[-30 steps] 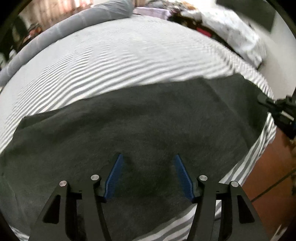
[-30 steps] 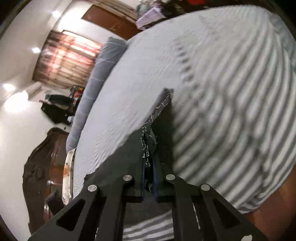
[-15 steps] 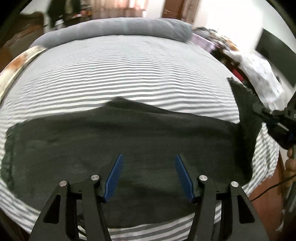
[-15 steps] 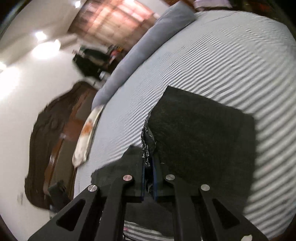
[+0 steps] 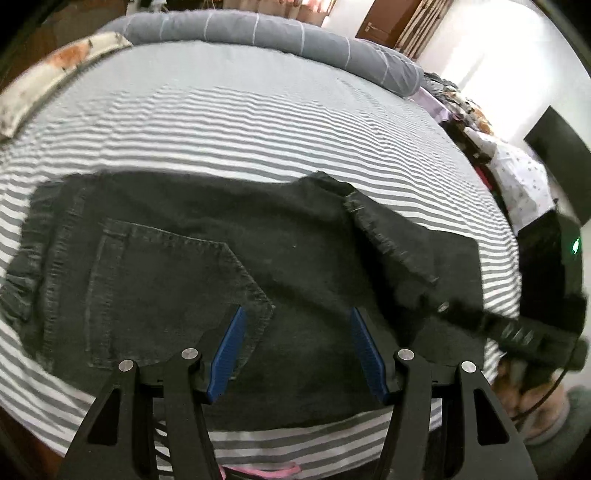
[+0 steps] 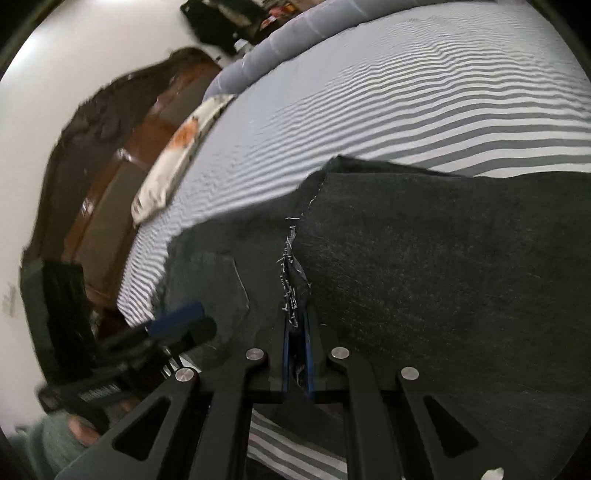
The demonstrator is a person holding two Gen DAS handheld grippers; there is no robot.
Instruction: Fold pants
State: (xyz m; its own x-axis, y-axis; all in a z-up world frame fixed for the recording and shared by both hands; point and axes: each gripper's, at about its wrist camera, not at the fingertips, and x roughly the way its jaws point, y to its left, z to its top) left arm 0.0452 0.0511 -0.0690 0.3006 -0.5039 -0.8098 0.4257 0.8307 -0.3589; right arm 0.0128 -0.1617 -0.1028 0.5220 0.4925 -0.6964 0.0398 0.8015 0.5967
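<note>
1. The pants (image 5: 229, 266) lie across the frame's middle on the striped bed (image 5: 258, 122).
2. Right gripper (image 6: 297, 321) is clamped on the frayed hem (image 6: 291, 280), apparently mid-fold.
3. Left gripper (image 5: 295, 350) hovers apart, empty.
4. Next: lay the hem toward the waistband, left.

Striped bed sheet (image 5: 258, 122), grey bolster (image 5: 280, 33) at far edge, patterned pillow (image 5: 55, 74), wooden headboard (image 6: 110, 147).

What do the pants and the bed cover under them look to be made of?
Pants: apparently dark denim, matte, with stitched pocket seams and a frayed hem. Bed cover: soft woven fabric, likely cotton, with grey and white stripes and small ripples.
</note>
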